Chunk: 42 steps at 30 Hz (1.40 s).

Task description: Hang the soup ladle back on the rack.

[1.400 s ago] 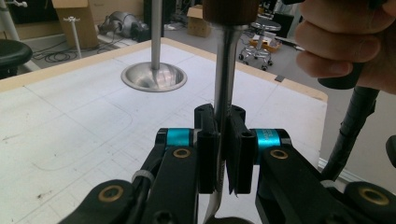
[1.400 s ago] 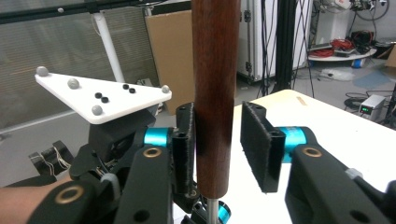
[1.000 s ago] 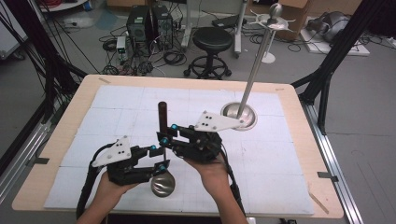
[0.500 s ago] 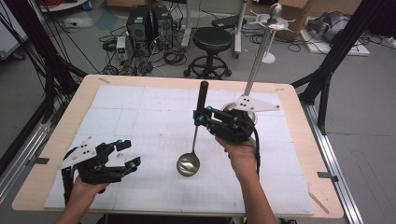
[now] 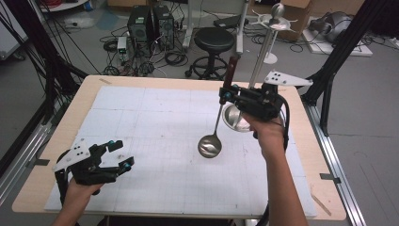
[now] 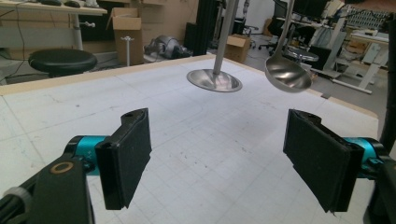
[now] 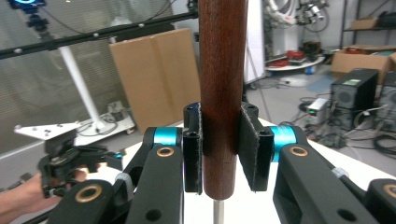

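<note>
**Ladle lifted in my right gripper, left gripper empty**

Left gripper (image 5: 123,154): low over the near left part of the desk (image 5: 155,188), held in my left hand (image 5: 80,192). Jaws stand wide apart and have just been opening; nothing lies between them. In the left gripper view the two black pads (image 6: 128,156) frame bare gridded desk surface. Ahead of these jaws and off to the right, well apart from them, the ladle's bowl hangs in the air, with the round metal base of the stand on the desk beyond it.

Ladle (image 5: 210,146): hangs upright, bowl down, above the middle of the desk. Bowl is clear of the surface as far as the left gripper view shows. Thin metal shaft rises from the bowl to a dark wooden handle (image 7: 222,93).

Right gripper (image 5: 224,95): raised over the far right part of the desk, in my right hand (image 5: 269,134). Jaws clamped on the wooden handle near its lower end, one pad pressing each side; the handle stands upright between them and sticks up well above the jaws.

Stand (image 5: 261,52): just behind and right of the right gripper, a slim metal pole on a dished base (image 6: 215,80). The base sits just beside my right hand in the high view; whether they touch I cannot tell.
</note>
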Motion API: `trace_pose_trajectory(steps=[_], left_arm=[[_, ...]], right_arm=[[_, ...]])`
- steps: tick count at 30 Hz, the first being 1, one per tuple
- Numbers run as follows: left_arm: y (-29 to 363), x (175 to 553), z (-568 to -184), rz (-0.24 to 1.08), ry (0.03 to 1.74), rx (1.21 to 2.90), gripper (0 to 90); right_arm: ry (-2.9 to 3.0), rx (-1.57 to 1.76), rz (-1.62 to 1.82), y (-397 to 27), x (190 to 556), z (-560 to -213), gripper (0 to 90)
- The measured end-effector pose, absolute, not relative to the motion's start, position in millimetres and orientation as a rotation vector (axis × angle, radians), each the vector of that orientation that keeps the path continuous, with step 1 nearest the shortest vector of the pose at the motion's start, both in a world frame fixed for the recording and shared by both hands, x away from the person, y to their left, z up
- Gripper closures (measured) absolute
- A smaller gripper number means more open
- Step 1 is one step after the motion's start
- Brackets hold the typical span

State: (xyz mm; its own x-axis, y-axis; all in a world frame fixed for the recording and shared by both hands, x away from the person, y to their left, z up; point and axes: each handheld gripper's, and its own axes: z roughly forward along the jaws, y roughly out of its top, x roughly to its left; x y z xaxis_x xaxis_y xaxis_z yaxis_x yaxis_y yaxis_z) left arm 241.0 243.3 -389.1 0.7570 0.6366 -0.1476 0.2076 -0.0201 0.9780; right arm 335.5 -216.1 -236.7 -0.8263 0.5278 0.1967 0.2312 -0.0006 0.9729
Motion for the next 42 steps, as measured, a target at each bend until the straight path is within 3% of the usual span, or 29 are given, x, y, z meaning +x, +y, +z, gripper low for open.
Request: trace_pose_trajectory(steps=[17,42], left_arm=[[245,239,-380,0.433,0.737,1.571,24.7],[238,253,-364,0.484,0.768,1.592,24.8]], right_arm=[[2.094,0.735,1.917,-267,372,-199,72.5],[2.075,0.782,1.976,-311,419,-203,72.4]])
